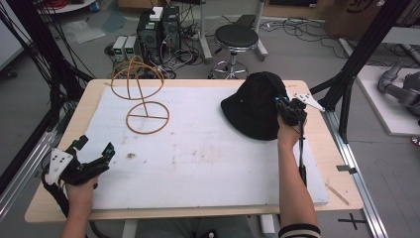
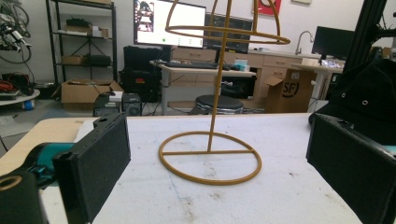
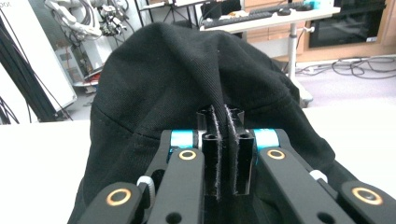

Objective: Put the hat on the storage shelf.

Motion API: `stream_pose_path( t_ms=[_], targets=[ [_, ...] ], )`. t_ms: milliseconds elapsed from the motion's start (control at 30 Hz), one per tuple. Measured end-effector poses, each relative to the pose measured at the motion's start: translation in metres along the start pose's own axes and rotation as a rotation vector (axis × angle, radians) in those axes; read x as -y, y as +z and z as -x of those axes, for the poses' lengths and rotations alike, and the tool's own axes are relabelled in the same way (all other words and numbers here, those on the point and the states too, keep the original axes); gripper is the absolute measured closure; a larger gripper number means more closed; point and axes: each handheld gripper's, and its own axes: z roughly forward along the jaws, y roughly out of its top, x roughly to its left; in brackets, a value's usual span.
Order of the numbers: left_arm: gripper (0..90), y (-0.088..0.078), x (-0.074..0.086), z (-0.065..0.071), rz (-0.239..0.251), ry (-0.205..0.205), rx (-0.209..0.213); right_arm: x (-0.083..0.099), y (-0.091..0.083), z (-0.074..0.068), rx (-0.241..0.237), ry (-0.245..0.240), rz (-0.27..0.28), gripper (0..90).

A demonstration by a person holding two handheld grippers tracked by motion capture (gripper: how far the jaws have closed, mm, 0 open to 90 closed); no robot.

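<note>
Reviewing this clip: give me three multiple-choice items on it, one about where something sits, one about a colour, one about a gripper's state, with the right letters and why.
1. Where does the wire hat stand sit on the white mat?
A. far left part
B. near right corner
C. under the hat

2. What colour is the bucket hat?
A. yellow
B. black
C. white

3. How are the right gripper and its fingers set?
A. wide open above the stand
B. open, flat on the mat
C. shut on the hat's fabric

Answers:
1. A, the high view shows the stand on the far left part, apart from the hat.
2. B, the hat is black in all three views.
3. C, the right gripper view shows a fold of black cloth pinched between the closed fingers, while the left gripper is open.
</note>
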Motion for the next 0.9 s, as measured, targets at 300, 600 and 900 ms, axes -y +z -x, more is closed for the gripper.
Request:
stream_pose_path(
  t_ms=[300,600,900],
  targets=[
    [6.6,0.001,0.000,0.001,0.002,0.000,0.002,-0.010,-0.010,-0.006,-0.008,-0.029,0.076,86.8],
    [6.7,0.004,0.000,0.004,-0.002,0.007,0.014,-0.026,-0.025,-0.008,-0.032,-0.007,0.165,86.8],
    [6.7,0.005,0.000,0.004,-0.003,0.007,0.017,-0.057,-0.034,-0.028,-0.083,-0.044,0.241,86.5]
  ],
)
